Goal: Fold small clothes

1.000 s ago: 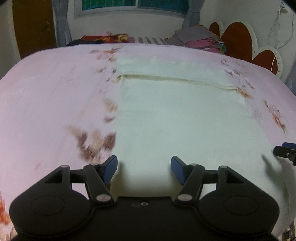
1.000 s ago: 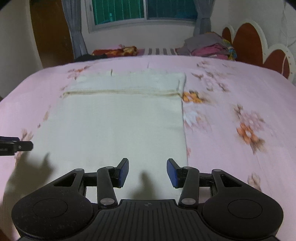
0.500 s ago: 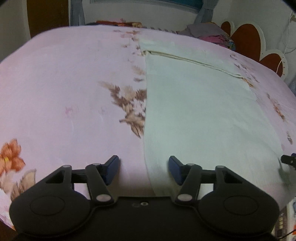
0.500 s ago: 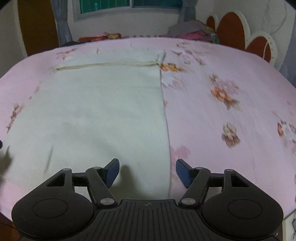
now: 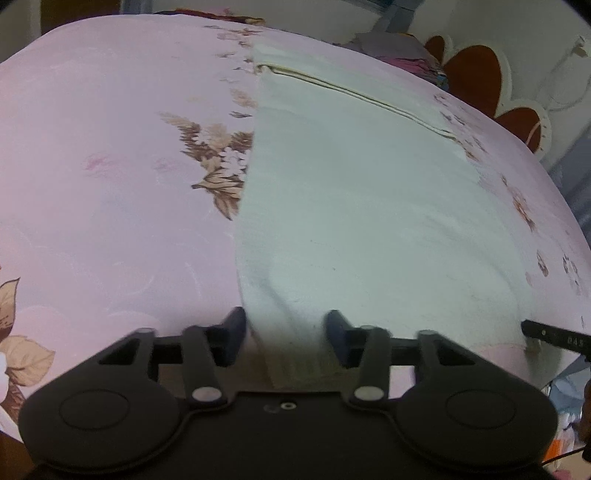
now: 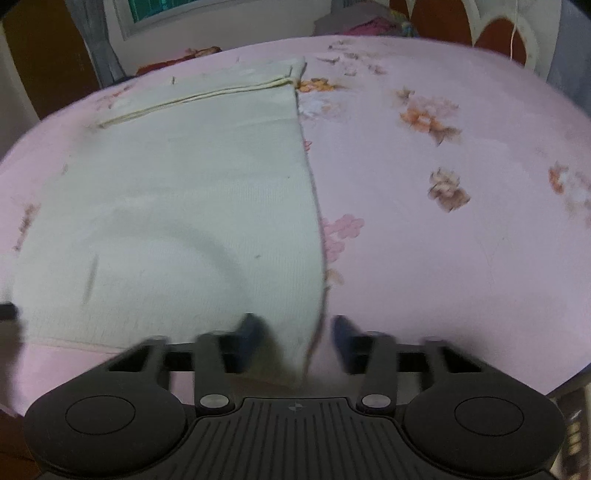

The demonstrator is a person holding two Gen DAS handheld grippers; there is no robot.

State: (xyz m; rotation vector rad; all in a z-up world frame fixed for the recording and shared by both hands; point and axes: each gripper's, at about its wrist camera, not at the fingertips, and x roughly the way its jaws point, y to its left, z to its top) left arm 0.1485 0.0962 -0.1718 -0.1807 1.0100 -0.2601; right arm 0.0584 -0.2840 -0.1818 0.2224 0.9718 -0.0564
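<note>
A pale cream cloth (image 5: 362, 206) lies flat on the pink flowered bed sheet (image 5: 110, 166), with a seamed band across its far end. My left gripper (image 5: 284, 332) is open, its jaws either side of the cloth's near left corner. My right gripper (image 6: 295, 338) is open, its jaws either side of the cloth's (image 6: 177, 206) near right corner. The cloth's side edge runs up between each pair of fingers. The right gripper's tip (image 5: 554, 338) shows at the right edge of the left wrist view.
A pile of clothes (image 5: 402, 48) lies at the far end of the bed by the red and white headboard (image 5: 480, 77). A window (image 6: 155, 14) and curtain stand behind. The bed's near edge is just under both grippers.
Both grippers have moved down and outward to the cloth's near corners: left one to the left corner, right one to the right corner. Both stay open, the jaws a little narrower.
</note>
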